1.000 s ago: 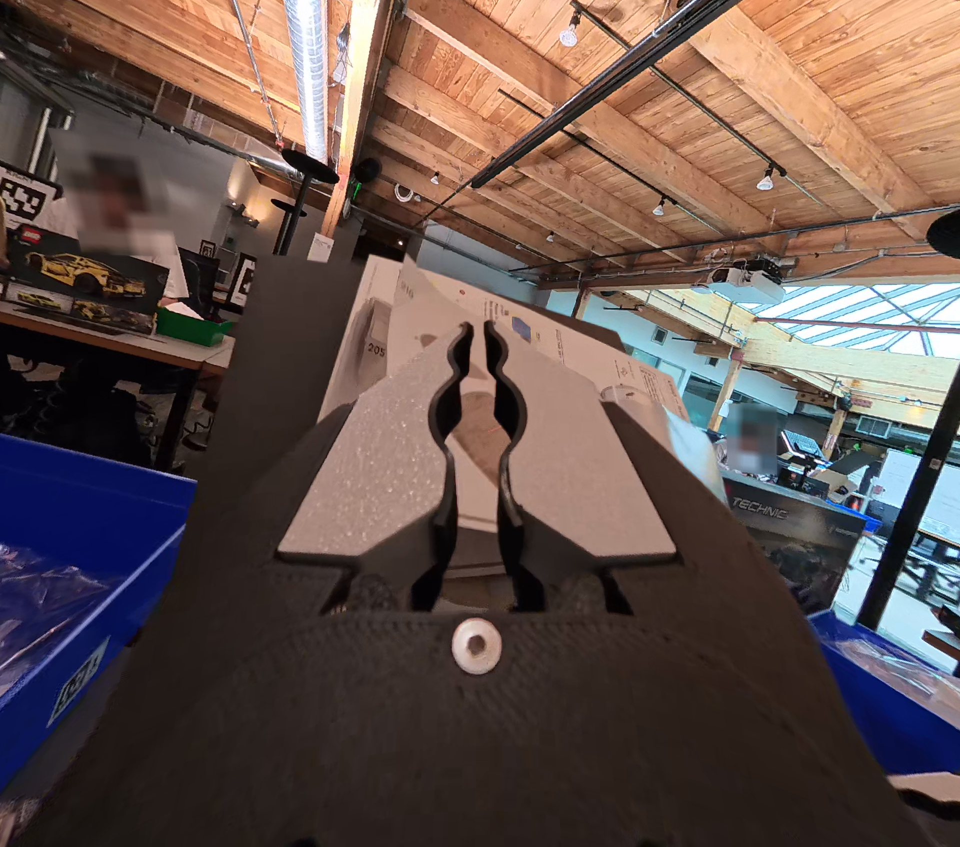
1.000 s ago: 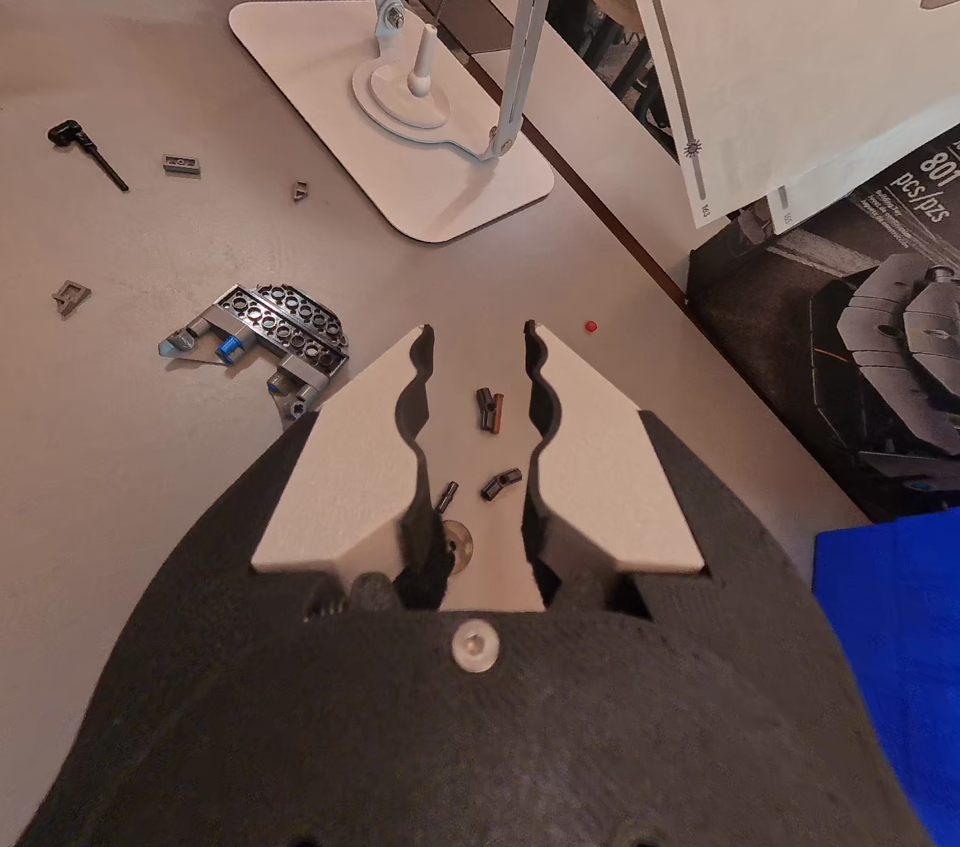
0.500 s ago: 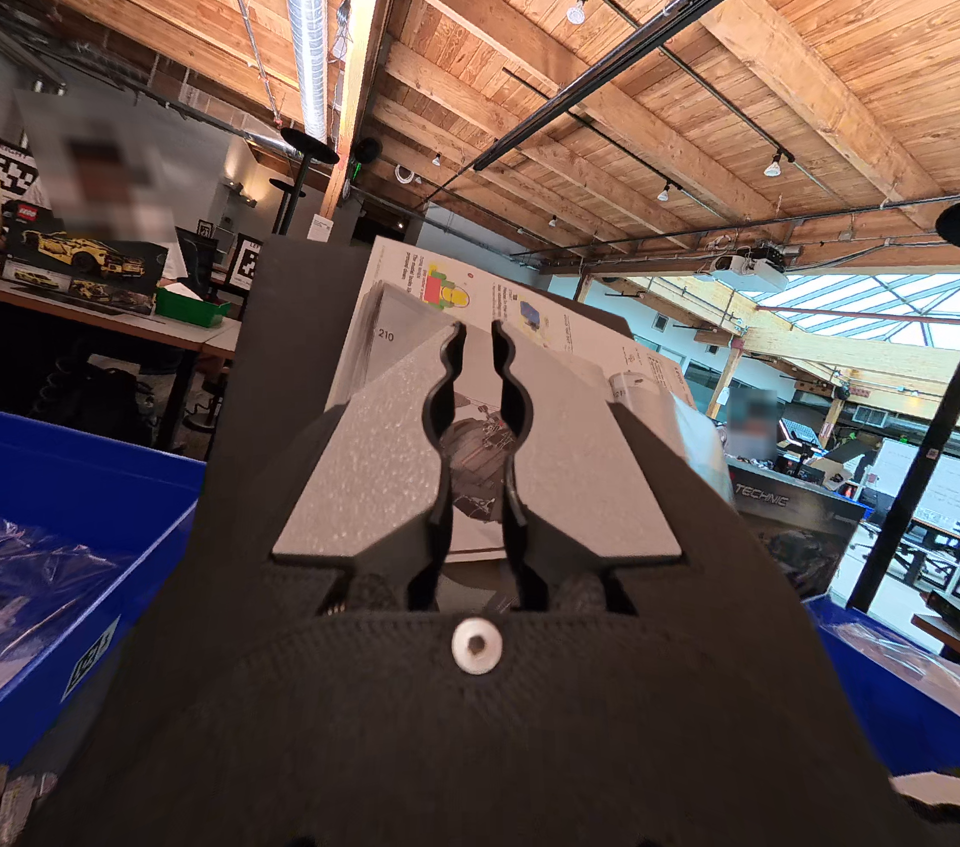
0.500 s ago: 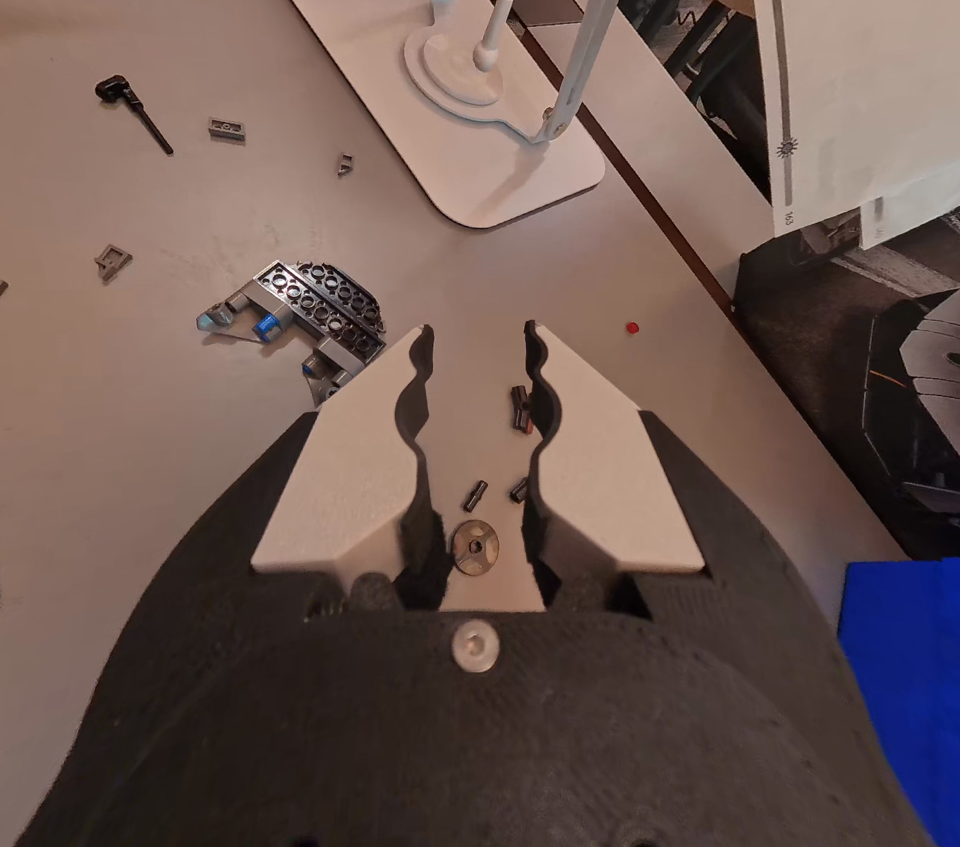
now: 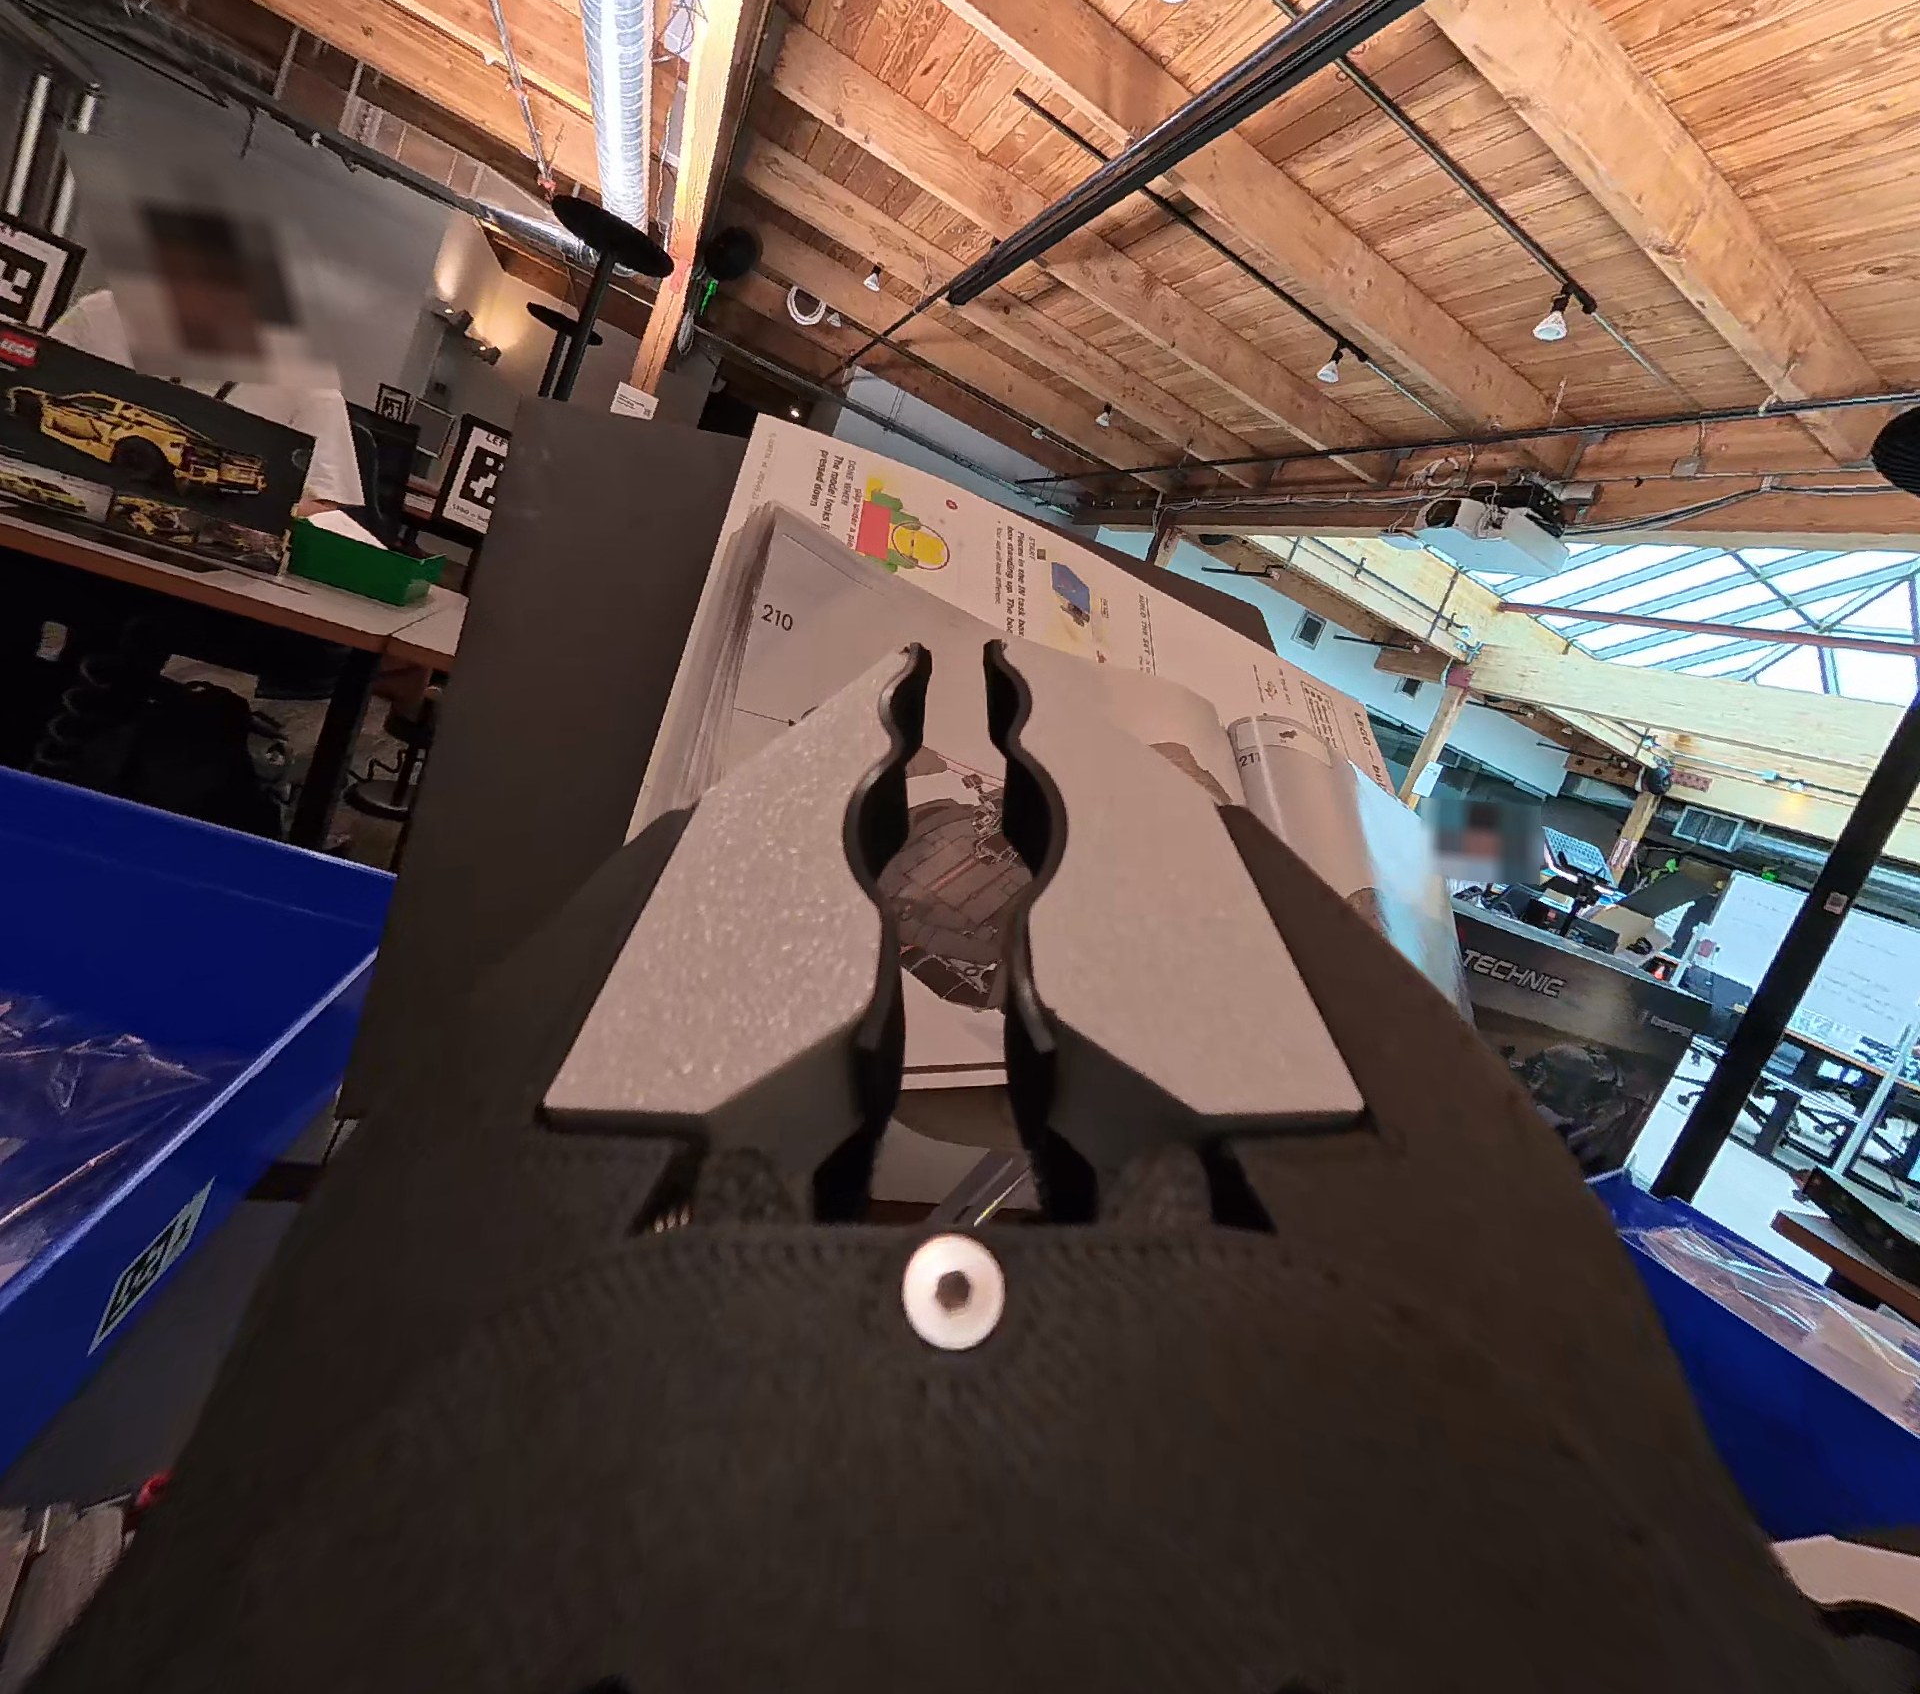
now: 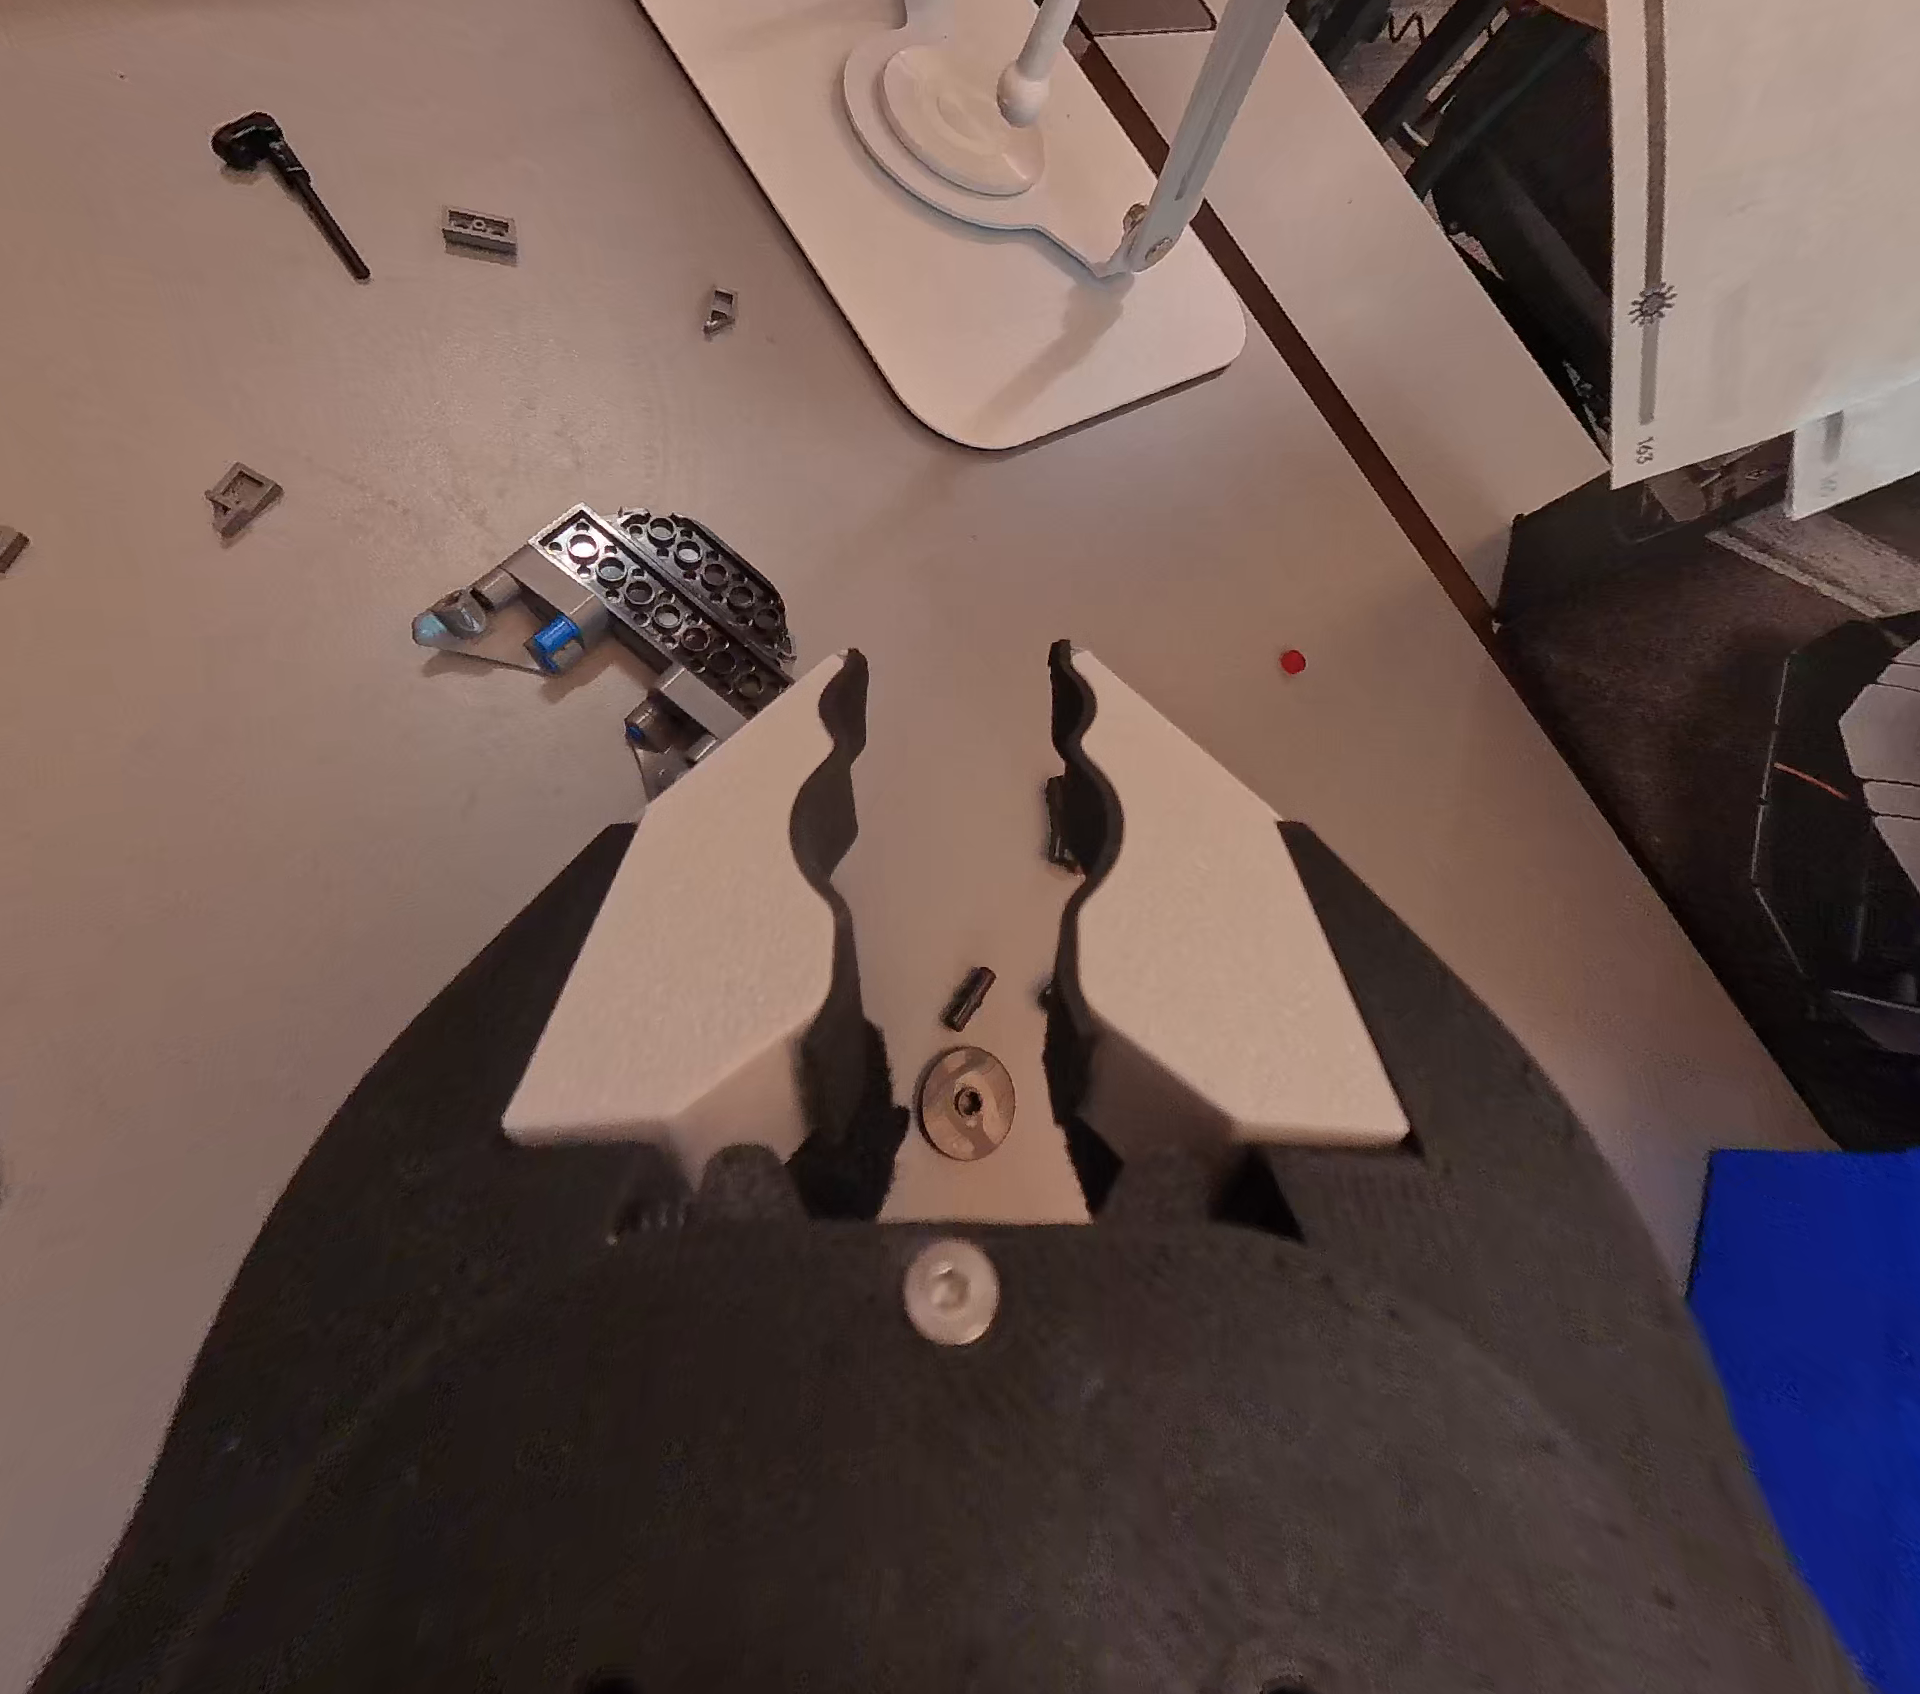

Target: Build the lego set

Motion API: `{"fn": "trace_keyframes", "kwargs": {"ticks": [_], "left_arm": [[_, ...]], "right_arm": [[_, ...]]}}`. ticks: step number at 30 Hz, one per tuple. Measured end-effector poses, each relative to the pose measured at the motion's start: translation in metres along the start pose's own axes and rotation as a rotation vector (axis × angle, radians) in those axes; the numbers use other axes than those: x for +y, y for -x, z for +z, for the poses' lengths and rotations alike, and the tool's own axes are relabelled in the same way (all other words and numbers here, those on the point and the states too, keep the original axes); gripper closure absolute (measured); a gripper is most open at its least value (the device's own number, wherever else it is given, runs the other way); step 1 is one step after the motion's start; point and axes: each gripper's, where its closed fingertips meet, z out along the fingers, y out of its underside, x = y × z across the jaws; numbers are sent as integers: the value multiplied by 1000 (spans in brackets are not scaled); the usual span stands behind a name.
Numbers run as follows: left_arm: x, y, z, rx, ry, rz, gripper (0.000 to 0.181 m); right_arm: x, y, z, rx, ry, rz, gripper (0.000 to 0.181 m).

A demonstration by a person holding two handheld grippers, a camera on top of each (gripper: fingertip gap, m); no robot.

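Picking next part: right gripper (image 6: 951, 657) fingers apart, empty, over pin (image 6: 966, 997) and disc (image 6: 966, 1102) on tabletop (image 6: 312, 813). Left gripper (image 5: 951, 657) fingers slightly apart, empty, facing manual (image 5: 831, 636). Next: lower, centre, close on pin.

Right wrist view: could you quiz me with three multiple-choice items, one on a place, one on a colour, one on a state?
1. Where is the studded dark grey assembly?
A. Left of the right gripper
B. On the white lamp base
C. Inside the blue bin

2. What colour is the tiny round piece near the table edge?
A. Green
B. Red
C. Yellow

3. The right gripper is:
A. Clamped on a brick
B. Open, empty
C. Fully shut

Answers: 1 A, it lies on the table beside the left finger. 2 B, plainly red. 3 B, bare table shows between its fingers.
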Motion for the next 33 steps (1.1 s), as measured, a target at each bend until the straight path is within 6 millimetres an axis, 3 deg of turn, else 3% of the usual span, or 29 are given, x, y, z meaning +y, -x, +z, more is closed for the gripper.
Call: {"fn": "trace_keyframes", "kwargs": {"ticks": [13,23,33], "left_arm": [[-5,-3,-1,9,-12,-3,172],[-25,-13,-7,30,-60,1,172],[-22,-20,-4,41,-49,9,173]], "right_arm": [[-1,1,-1,-3,-2,-5,147],[0,14,1,-67,9,-34,144],[3,20,1,-95,25,-49,144]]}}
